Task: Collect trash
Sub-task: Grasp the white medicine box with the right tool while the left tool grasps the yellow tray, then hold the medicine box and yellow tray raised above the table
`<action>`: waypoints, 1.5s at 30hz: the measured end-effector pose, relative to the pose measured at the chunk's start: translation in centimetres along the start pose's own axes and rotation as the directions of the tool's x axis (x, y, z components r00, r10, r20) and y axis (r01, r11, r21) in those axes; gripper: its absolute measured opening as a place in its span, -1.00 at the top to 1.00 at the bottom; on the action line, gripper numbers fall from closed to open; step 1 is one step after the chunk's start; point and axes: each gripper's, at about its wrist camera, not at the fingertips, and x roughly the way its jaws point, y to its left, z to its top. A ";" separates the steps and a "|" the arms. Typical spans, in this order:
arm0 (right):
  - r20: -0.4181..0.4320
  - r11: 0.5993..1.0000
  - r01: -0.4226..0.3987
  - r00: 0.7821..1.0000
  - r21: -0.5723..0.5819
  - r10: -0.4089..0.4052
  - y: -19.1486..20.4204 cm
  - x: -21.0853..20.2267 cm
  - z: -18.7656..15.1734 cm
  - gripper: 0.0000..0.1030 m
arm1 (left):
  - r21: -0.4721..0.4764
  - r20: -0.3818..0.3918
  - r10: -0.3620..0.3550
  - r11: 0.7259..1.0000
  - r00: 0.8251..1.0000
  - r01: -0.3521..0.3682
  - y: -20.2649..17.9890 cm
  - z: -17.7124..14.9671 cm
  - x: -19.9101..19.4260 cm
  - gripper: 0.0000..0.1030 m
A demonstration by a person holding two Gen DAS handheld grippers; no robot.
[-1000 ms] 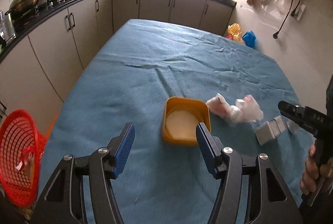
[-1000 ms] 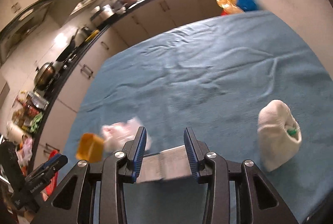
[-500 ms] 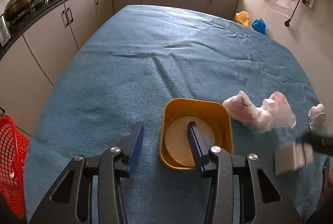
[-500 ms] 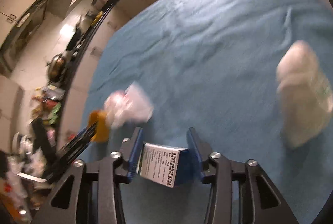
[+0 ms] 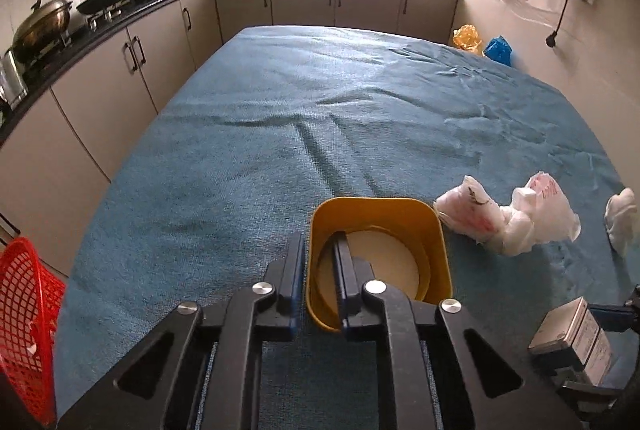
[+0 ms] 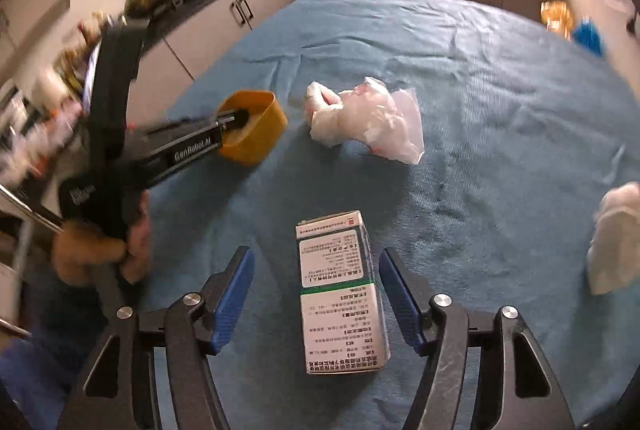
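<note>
The near wall of the yellow tub point(image 5: 380, 254) on the blue-covered worktop point(image 5: 280, 134) is being pinched by the closing left gripper point(image 5: 318, 270), with crumpled plastic bags point(image 5: 508, 220) just beside it. The printed carton point(image 6: 342, 290) is seen lying untouched between the right gripper's point(image 6: 316, 294) spreading fingers. Only the left wrist view takes in the red basket point(image 5: 24, 322) off the worktop's edge.

A cloth-covered table point(image 5: 248, 134) fills the middle of a kitchen, and everything is placed relative to the tub point(image 5: 400, 214) standing on it near the close edge. The left gripper point(image 5: 318, 262) straddles the tub's left wall, one finger inside and one outside, jaws closing on that wall. Just right of the tub lies a crumpled plastic bag point(image 5: 508, 218), touching or nearly touching its far right corner. Further right sits a wadded tissue point(image 5: 622, 218). Nearer than the tub and to its right, a small carton point(image 6: 340, 286) lies flat between the right gripper point(image 6: 316, 290) fingers (its jaws are opening, pads clear of it). Left of the tub, beyond the table edge and lower, stands a mesh basket point(image 5: 24, 310). Cabinets point(image 5: 132, 62) run behind and to the left.
</note>
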 end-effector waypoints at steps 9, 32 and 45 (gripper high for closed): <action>0.052 0.993 0.118 0.992 0.006 -0.118 -0.5 -0.2 -0.6 0.23 | 0.013 0.022 0.014 1.000 1.000 -0.014 -0.3 -0.3 -0.7 0.84; 0.120 0.985 0.112 0.985 0.128 -0.128 -2.5 1.1 0.2 0.23 | 0.037 0.048 -0.019 0.999 0.999 0.017 -1.3 -0.2 -1.2 0.85; 0.115 0.973 0.225 0.966 0.052 -0.230 -1.4 2.2 -0.4 0.22 | 0.040 0.035 -0.021 0.999 0.999 0.020 -1.2 -0.6 -0.7 0.85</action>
